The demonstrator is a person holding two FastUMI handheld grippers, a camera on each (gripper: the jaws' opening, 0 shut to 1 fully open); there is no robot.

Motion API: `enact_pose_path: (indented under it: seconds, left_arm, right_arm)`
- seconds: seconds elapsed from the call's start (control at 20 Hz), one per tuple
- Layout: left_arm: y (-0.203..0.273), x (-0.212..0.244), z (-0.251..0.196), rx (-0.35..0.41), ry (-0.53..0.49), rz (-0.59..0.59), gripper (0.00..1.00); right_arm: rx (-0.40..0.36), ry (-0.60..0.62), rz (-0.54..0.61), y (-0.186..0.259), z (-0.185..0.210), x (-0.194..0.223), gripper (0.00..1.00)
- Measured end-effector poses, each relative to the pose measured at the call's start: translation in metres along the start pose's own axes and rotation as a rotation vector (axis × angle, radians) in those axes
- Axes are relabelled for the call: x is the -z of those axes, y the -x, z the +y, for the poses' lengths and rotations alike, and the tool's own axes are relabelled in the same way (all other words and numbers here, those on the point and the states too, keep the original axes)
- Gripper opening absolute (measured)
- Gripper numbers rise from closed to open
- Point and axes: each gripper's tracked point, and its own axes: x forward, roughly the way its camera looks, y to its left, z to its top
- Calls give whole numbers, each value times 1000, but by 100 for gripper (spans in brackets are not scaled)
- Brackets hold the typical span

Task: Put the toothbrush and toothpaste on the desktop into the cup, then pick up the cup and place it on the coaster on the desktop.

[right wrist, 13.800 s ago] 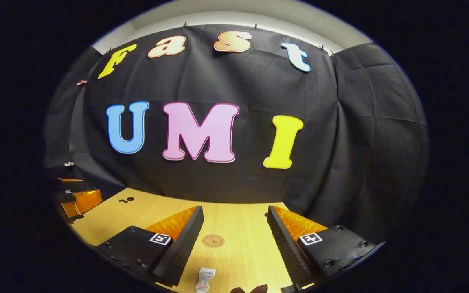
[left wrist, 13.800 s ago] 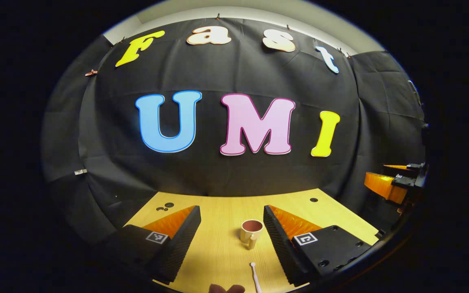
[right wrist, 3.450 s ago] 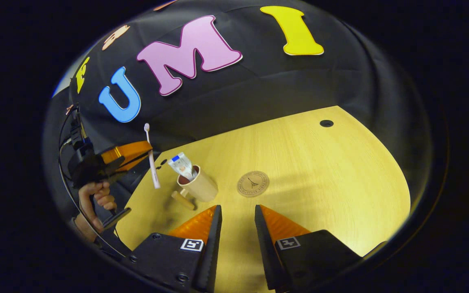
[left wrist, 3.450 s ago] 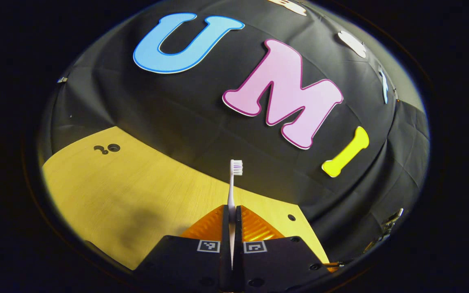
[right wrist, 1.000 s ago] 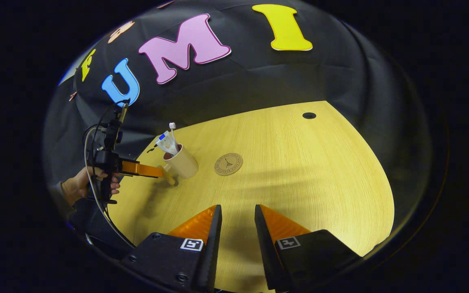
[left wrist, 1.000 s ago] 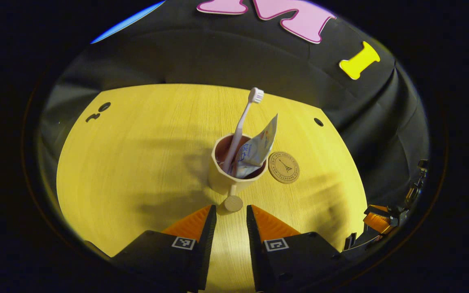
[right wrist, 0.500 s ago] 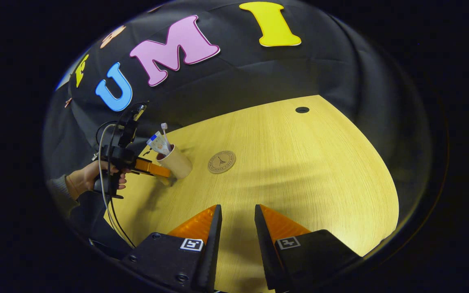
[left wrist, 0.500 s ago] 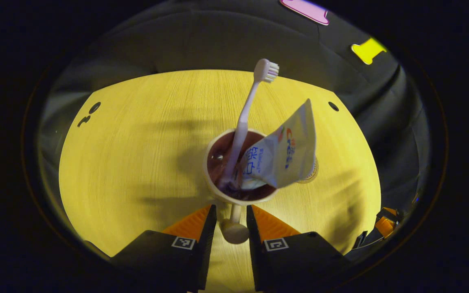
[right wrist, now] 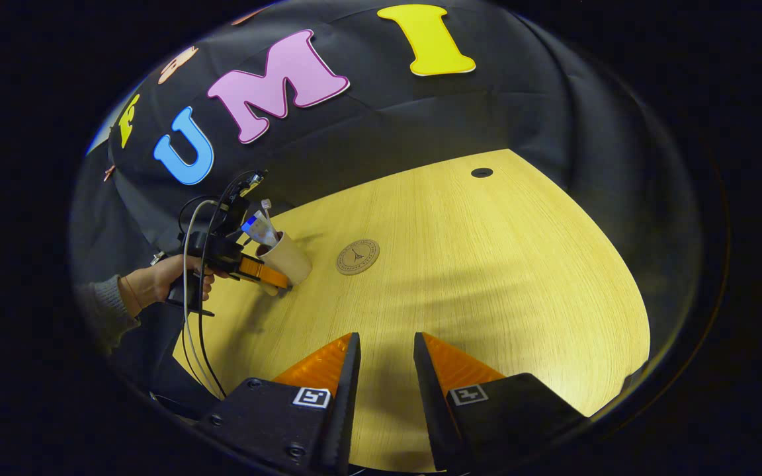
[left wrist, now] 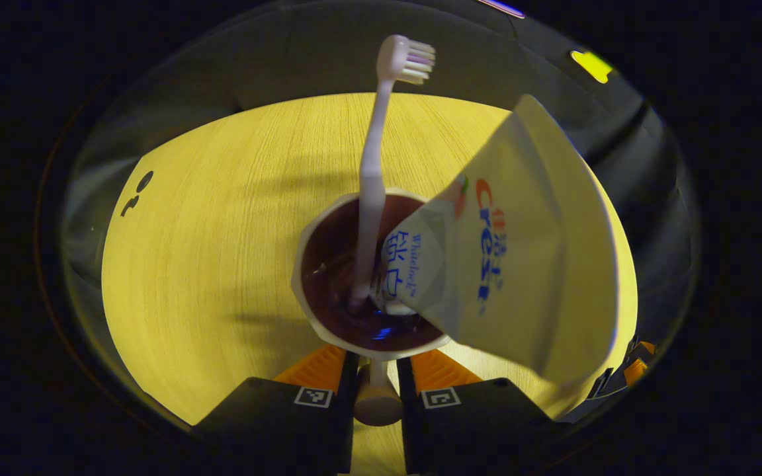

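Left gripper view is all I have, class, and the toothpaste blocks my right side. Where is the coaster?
Observer: The coaster lies flat on the desk, apart from the cup, on the side away from the left gripper.
Operator: Anything on it?
Observer: No, its top is bare.
Operator: And the right gripper?
Observer: The right gripper hangs over the desk with its jaws open, holding nothing.
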Motion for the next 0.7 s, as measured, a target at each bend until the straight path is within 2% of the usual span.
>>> enact_pose_path:
  seconds: [0.05,0.1,0.15,0.2,0.25,0.3,0.35,0.4,0.45,0.55,0.6,0.65,0.7]
  left_arm:
    - [0,-1,1,-3,2,-4,33]
    - [1,-1,1,-5,7,-7,33]
    - [0,0,1,-5,11,-10,32]
    - [1,1,1,-3,14,-10,36]
    - [3,2,0,-3,17,-10,32]
    - [5,1,0,-4,17,-16,36]
    - [7,0,0,-3,12,-25,36]
    - [11,-2,-2,-1,9,-35,36]
    - [14,-3,-4,2,5,-41,31]
    - [18,-4,-10,6,-9,-42,32]
    - [18,-4,-14,8,-17,-39,31]
    - [18,-4,-20,13,-25,-36,32]
    - [18,-4,-26,16,-35,-35,36]
  right_arm:
    - [1,-3,-1,1,0,0,50]
    - [2,-5,-3,1,0,1,40]
    - [6,-5,-5,1,-1,1,50]
    - [5,-7,-6,1,-1,1,40]
    - [3,-10,-9,2,0,0,40]
    - [3,-11,-10,1,0,0,50]
    - [2,-12,-11,2,1,0,40]
    - [2,-13,-12,2,1,0,40]
    - [1,-14,-13,4,1,1,40]
    - [2,-16,-14,8,-1,4,40]
    - [3,-17,-16,9,-2,4,50]
    - [6,-19,-19,11,-4,3,50]
    - [9,-22,-22,11,-5,2,50]
